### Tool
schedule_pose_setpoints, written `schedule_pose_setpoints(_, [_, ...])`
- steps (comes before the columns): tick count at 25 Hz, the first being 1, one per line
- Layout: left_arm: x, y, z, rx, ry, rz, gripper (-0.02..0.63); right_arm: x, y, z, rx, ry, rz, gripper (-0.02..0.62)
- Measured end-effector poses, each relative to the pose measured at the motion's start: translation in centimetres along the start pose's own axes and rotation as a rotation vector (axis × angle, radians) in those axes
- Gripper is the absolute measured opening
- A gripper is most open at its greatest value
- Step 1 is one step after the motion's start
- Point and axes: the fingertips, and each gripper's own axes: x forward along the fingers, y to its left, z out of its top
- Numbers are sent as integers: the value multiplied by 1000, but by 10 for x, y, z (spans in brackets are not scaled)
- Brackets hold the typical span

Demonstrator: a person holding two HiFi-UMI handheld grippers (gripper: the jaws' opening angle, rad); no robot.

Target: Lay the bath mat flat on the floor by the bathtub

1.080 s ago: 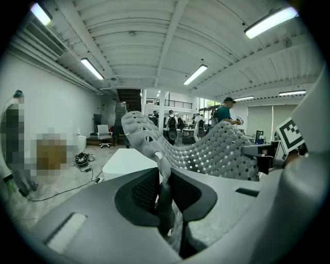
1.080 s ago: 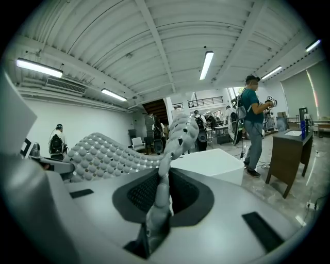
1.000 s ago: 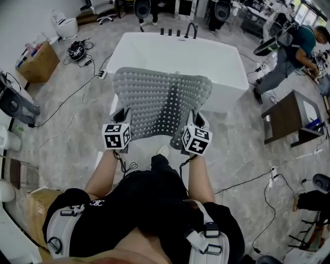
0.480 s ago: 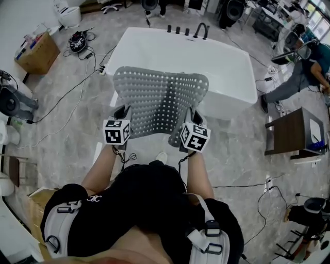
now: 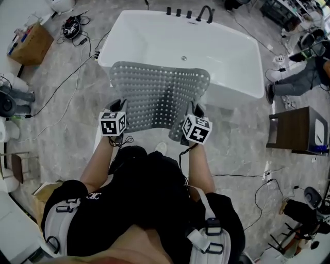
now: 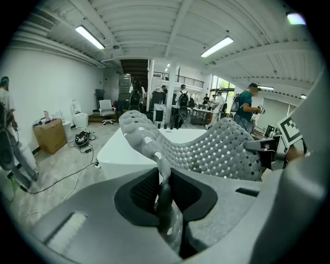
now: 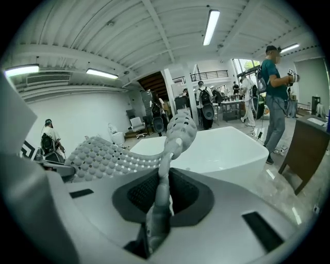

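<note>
A grey perforated bath mat [image 5: 160,95] is stretched out in the air in front of the person, its far edge over the near rim of the white bathtub [image 5: 154,41]. My left gripper [image 5: 121,109] is shut on the mat's near left corner, and the mat's edge [image 6: 162,172] runs between its pads. My right gripper [image 5: 193,112] is shut on the near right corner, with the mat's edge [image 7: 164,180] pinched upright between its jaws. The mat sags between the two grippers, above the marbled floor [image 5: 72,134].
A dark wooden side table [image 5: 294,131] stands right of the tub. Cables [image 5: 67,87] trail over the floor at left, near a cardboard box [image 5: 28,44]. A person [image 5: 304,77] crouches at the far right. Black taps [image 5: 188,13] sit on the tub's far rim.
Both grippers have carried the mat forward and lower toward the tub. The tub now lies nearer in the head view and the mat's far edge overlaps it more.
</note>
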Motion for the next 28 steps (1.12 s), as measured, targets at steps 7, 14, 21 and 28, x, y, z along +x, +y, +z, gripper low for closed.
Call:
schedule_pose_setpoints(7, [41,33,-38,-57,123,3,54,39,-8,-37,28,112,-36,48])
schedule_pose_setpoints(14, [110,54,-91,-80,261,-28,55,98,-26,-92,45,243,-77,48])
schedule_pose_setpoints(21, [189,79,-180,-72,398,-50,58,161,-41,-191,64,371,-111,48])
schedule_pose_setpoints(28, [285,101,-306,-57,518,-73,58,250,-54,-332,14,498,-94,48])
